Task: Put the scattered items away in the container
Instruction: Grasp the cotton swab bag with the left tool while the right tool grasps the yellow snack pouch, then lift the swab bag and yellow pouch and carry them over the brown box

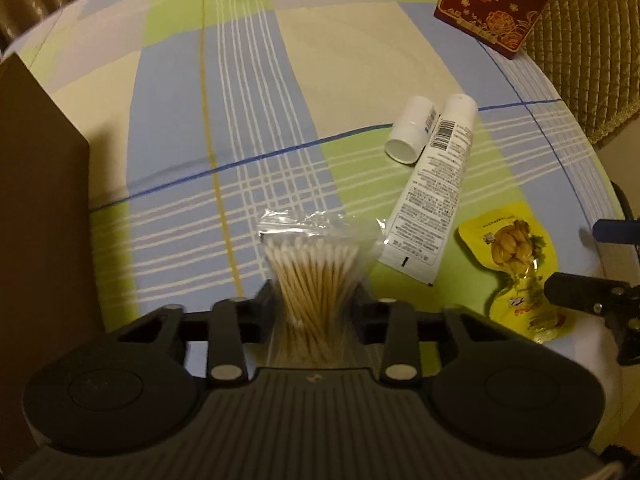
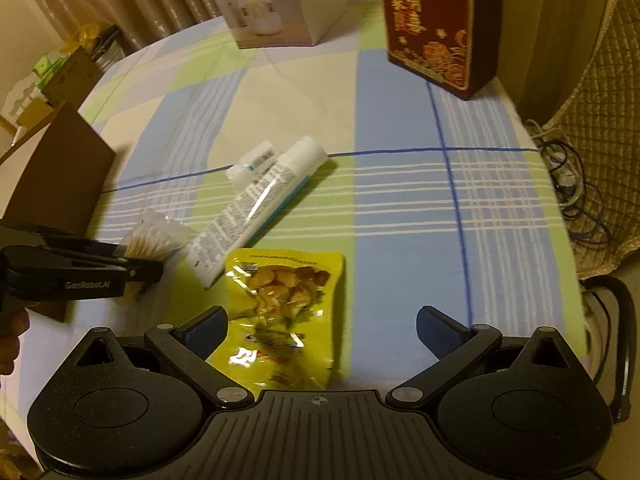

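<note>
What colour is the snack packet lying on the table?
Bright yellow, with a food picture printed on it; the snack packet shows best in the right wrist view.

A checked cloth table cover [image 1: 360, 72], matt and smooth, in blue, green and cream. A thin, clear, crinkly plastic bag of wooden-stemmed cotton swabs [image 1: 316, 256]. A white plastic tube [image 1: 432, 184] with a slight sheen and a smooth white plastic bottle [image 1: 412, 128]. A glossy yellow foil-like snack pouch [image 2: 284, 304]. Matt brown box [image 2: 60, 176], probably cardboard. Black matt plastic grippers with ribbed blue pads [image 2: 436, 336]
</note>
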{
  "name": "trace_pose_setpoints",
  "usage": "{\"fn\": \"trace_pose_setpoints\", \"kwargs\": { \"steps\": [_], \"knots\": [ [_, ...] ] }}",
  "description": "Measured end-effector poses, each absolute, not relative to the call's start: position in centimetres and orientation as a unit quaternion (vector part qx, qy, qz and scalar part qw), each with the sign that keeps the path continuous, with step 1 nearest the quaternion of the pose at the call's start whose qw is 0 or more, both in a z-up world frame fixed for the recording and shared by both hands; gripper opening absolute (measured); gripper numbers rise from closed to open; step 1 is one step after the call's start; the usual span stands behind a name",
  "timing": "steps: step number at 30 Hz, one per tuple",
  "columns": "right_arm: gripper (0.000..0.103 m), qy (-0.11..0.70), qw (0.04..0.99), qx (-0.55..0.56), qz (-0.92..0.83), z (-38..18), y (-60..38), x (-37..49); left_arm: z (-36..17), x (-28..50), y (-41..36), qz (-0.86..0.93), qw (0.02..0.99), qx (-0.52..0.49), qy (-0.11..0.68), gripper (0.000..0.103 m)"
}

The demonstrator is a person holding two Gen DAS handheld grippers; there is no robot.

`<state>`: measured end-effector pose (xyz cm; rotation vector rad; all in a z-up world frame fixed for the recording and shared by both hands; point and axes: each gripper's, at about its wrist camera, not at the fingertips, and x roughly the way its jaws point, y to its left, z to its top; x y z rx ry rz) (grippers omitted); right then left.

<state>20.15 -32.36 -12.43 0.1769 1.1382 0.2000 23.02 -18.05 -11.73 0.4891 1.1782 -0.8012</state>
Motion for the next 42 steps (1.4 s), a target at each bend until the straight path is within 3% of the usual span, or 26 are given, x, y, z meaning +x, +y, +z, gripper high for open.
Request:
{"fn": "trace_pose_setpoints", "kwargs": {
  "steps": [9, 10, 11, 13, 24, 32, 35, 42],
  "knots": [
    [0.103, 0.540, 0.832, 0.083, 0.095, -13.7, -29.3, 21.4, -10.2, 22.8, -16.7, -0.356, 0.744, 0.206, 0.526, 0.021],
    [0.097, 0.539, 0.834, 0.078, 0.091, -13.9, -29.1, 21.4, -10.0, 22.8, -16.6, -0.355, 0.746, 0.205, 0.524, 0.021],
    [0.082, 0.539, 0.834, 0.073, 0.089, -14.1, -28.9, 21.4, -9.9, 22.7, -16.5, -0.353, 0.749, 0.204, 0.523, 0.021],
    [0.075, 0.528, 0.844, 0.049, 0.082, -14.2, -28.4, 21.2, -9.7, 22.6, -16.3, -0.352, 0.751, 0.202, 0.521, 0.021],
    [0.060, 0.504, 0.852, -0.033, 0.135, -14.0, -27.9, 19.0, -8.7, 20.9, -15.3, -0.357, 0.755, 0.197, 0.514, 0.021],
    [0.059, 0.509, 0.847, -0.039, 0.149, -13.9, -28.2, 17.2, -7.9, 19.5, -14.3, -0.359, 0.759, 0.194, 0.508, 0.021],
    [0.070, 0.520, 0.834, -0.071, 0.170, -14.6, -27.5, 16.4, -7.9, 19.0, -13.9, -0.358, 0.758, 0.192, 0.510, 0.021],
    [0.062, 0.496, 0.849, -0.087, 0.163, -14.8, -27.3, 14.4, -7.8, 17.5, -13.1, -0.363, 0.757, 0.187, 0.510, 0.021]
  ]
}}
